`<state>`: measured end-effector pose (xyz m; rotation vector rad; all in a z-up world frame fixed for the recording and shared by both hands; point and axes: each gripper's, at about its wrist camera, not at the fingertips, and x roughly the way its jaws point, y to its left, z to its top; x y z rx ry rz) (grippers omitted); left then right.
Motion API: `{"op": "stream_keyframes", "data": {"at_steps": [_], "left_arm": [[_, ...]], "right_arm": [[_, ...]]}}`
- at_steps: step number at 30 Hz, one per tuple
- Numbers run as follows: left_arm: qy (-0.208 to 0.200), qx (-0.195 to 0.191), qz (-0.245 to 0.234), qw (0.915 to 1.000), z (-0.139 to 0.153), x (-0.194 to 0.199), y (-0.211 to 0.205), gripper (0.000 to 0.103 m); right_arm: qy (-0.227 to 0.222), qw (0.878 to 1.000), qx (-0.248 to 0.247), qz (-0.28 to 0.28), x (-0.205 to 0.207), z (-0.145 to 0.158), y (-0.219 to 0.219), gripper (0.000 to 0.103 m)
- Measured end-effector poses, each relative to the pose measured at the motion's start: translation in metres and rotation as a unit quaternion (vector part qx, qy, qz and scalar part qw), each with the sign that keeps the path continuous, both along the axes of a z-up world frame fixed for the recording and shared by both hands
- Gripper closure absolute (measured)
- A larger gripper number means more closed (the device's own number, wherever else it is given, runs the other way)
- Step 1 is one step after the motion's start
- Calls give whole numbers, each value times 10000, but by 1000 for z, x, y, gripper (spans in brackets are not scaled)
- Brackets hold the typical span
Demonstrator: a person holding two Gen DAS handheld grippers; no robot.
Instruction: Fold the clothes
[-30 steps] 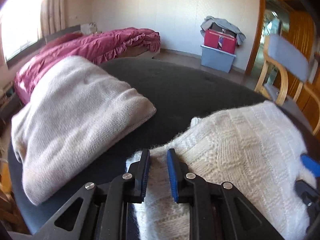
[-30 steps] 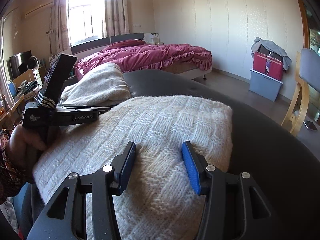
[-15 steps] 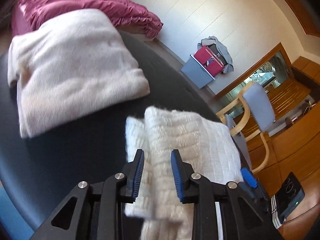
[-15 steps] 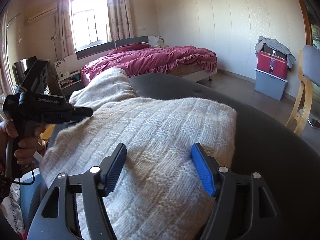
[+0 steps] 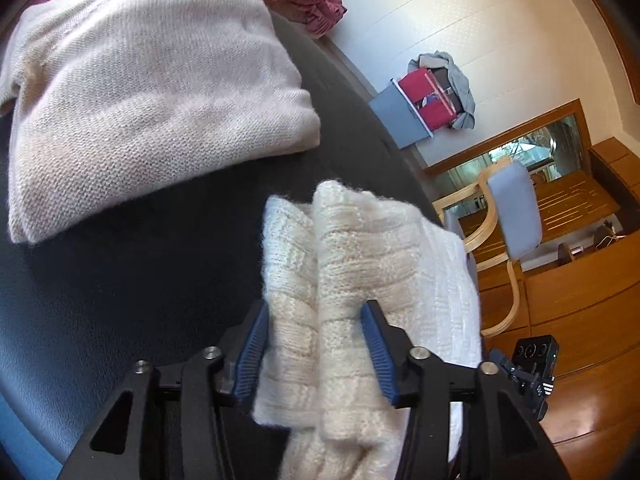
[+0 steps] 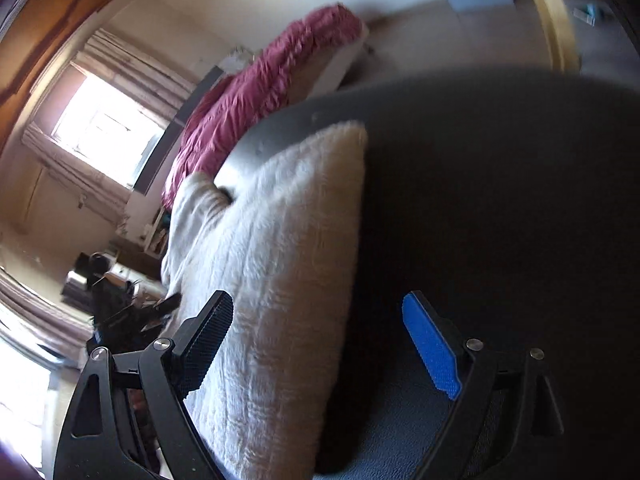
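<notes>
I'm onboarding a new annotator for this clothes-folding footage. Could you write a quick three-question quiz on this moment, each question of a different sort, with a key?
1. True or false: the left gripper has the thick edge of the white cable-knit sweater between its fingers.
2. Multiple choice: the beige folded sweater lies on A) the bed, B) the dark round table, C) the chair.
3. Fill in: the right gripper is ____, its fingers spread wide, one over the knit and one over the bare table.

Key: 1 true; 2 B; 3 open
</notes>
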<state>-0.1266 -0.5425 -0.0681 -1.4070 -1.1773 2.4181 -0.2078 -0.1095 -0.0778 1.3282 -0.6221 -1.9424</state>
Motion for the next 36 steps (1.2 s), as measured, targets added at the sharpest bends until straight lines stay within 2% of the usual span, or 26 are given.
{"op": "stream_keyframes", "data": {"at_steps": [1,3,5,7,13,15,19,23,24,25,27,28,31,36], "left_arm": [[-56,-5,-23,10000,-2,-2,-1,41],[-110,85,-65,9999,-7,-6,-3,37],[-96,240,-90,9996,-10,-6,-6,37],[-81,303,-165,9994,-11,-9,-8,37],[-51,148,-425,9990,-8,-19,-5,35],[52,232,-408,9989,-9,-22,-3,33],[306,452,-445,9975,-13,-24,-2,33],[532,-42,-741,9958,-7,-22,14,33],[587,-70,-770,9953,-7,-20,17,37],[643,-98,-798,9947,-7,-18,20,47],[715,275,-689,9947,-14,-14,16,56],[777,281,-644,9945,-14,-12,16,59],[1035,267,-569,9926,-4,-1,17,66],[1525,220,-494,9868,18,22,19,71]], "right_arm": [[-141,9998,-139,66,-1,-5,-3,14],[-384,9985,-325,229,-2,-15,-13,14],[-526,9968,-449,411,-1,-22,-23,14],[-380,9969,-467,505,2,-21,-31,14],[-108,9972,-459,581,7,-19,-42,13],[42,9968,-480,645,10,-17,-46,7],[411,9955,-240,822,19,-14,-62,3],[810,9949,-71,590,27,-12,-70,3],[899,9944,2,548,27,-11,-73,5],[978,9938,90,519,28,-11,-75,7],[1036,9933,171,486,28,-11,-77,20],[1032,9934,161,474,27,-11,-76,23],[1001,9939,54,465,27,-9,-76,31],[1550,9861,243,548,40,18,-85,42]]}}
